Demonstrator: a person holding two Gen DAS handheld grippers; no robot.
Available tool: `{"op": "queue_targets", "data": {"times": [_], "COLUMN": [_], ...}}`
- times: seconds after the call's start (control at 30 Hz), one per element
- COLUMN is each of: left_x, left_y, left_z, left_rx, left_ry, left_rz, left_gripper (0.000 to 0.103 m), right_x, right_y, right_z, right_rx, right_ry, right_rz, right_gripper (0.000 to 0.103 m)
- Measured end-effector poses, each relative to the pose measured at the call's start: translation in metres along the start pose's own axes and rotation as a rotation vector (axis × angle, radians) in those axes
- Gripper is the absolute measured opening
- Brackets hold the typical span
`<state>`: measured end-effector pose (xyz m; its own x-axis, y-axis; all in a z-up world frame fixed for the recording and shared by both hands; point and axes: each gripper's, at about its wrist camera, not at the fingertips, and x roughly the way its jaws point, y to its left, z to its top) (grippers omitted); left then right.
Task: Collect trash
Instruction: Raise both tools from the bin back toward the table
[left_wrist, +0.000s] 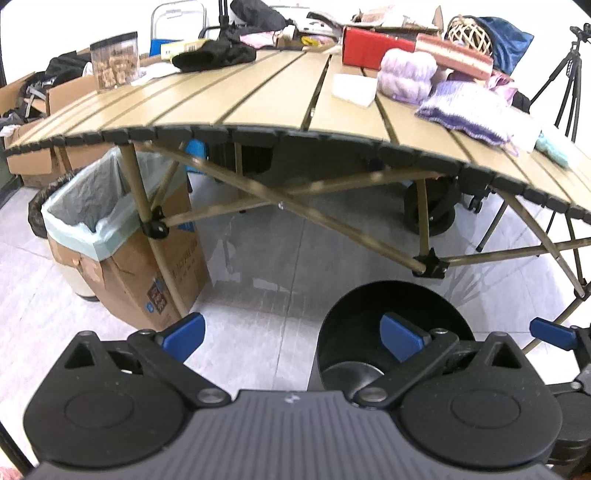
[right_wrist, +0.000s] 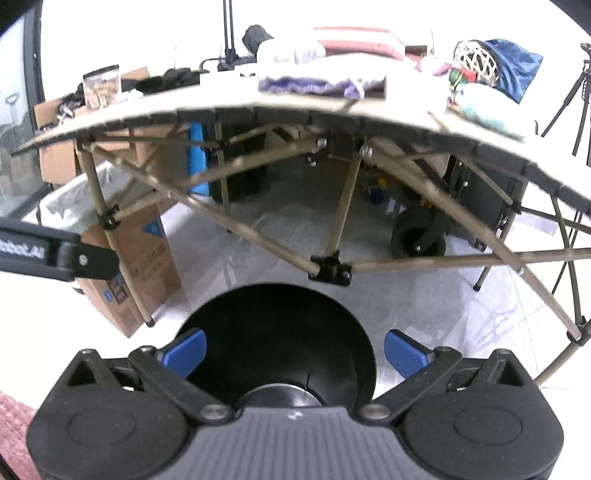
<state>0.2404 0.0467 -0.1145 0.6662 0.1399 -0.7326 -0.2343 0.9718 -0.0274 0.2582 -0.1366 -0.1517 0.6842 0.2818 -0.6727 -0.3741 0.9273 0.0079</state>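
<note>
Black bin (right_wrist: 277, 343) below both tongs — left (left_wrist: 291, 336), right (right_wrist: 295, 352) — spread apart, holding nothing.

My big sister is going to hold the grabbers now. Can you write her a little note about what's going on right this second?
Left hand-held gripper: open, holding nothing, low in front of the table.
Right hand-held gripper: open, holding nothing, right over the black bin.
The black bin stands on the floor by the table's near edge; I see no trash in the part that shows.
A cardboard box with a bag liner stands on the floor to the left.
On the table: a white block, purple yarn, a red box, a clear jar. Which of these is trash I cannot tell.
Done: nothing that shows. Left: pick up the trash and drop it in.
</note>
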Motion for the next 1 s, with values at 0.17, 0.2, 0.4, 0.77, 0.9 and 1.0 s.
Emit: {"op": "queue_targets", "data": {"times": [0.17,0.2,0.4,0.77,0.9,1.0], "left_x": [-0.016,-0.020,-0.041,-0.058,-0.058,-0.056], "left_y": [0.001,0.001,0.001,-0.012,-0.017,-0.021], "left_z": [0.007,0.008,0.018,0.044,0.055,0.064], "left_rx": [0.000,0.000,0.013,0.019,0.018,0.016], "left_ry": [-0.072,-0.092,-0.212,-0.321,-0.342,-0.348], "left_rz": [-0.016,-0.018,-0.025,-0.045,-0.054,-0.065], "left_gripper": [0.103,0.103,0.103,0.103,0.103,0.103], "right_x": [-0.022,-0.027,-0.056,-0.094,-0.095,-0.096], "right_y": [-0.003,-0.003,-0.007,-0.022,-0.028,-0.030], "right_z": [0.009,0.011,0.021,0.049,0.060,0.068], "right_rx": [-0.023,-0.025,-0.034,-0.011,-0.003,-0.004], "right_ry": [-0.064,-0.078,-0.162,-0.325,-0.357,-0.378], "right_rz": [0.000,0.003,0.049,0.060,0.049,0.035], "right_gripper": [0.103,0.103,0.103,0.103,0.103,0.103]}}
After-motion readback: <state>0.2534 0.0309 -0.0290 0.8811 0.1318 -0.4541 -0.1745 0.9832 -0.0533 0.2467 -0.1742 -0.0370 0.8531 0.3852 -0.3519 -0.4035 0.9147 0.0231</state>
